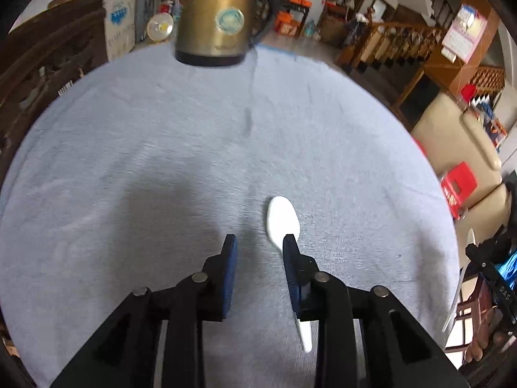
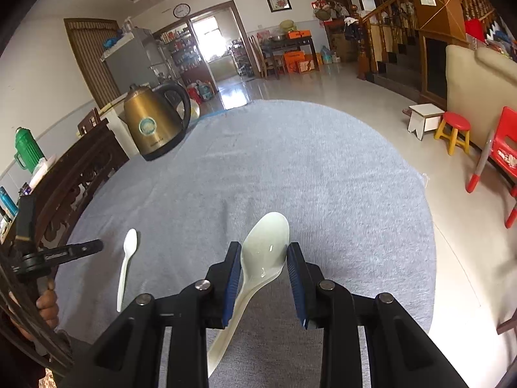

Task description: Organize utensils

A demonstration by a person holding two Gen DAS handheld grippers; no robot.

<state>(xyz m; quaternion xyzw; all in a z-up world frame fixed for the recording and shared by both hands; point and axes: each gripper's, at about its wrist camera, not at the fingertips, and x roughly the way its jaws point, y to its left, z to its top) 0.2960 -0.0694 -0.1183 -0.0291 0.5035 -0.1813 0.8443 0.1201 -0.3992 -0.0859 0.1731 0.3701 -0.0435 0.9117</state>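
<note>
A small white spoon (image 1: 282,218) lies on the blue-grey cloth (image 1: 161,135). Its handle runs under the right finger of my left gripper (image 1: 260,242), which hangs open just above the cloth with nothing between its pads. In the right wrist view the same small spoon (image 2: 127,258) lies left of centre. My right gripper (image 2: 263,252) is shut on a large pale spoon (image 2: 266,239). It is held across the bowl, and the handle slants down-left beneath the left finger.
A brass-coloured electric kettle (image 1: 219,16) (image 2: 155,123) stands at the far edge of the round table. A carved dark wooden chair back (image 2: 74,187) borders the table's left side. Beyond the right edge are a red stool (image 2: 454,129) and a red chair (image 2: 504,148).
</note>
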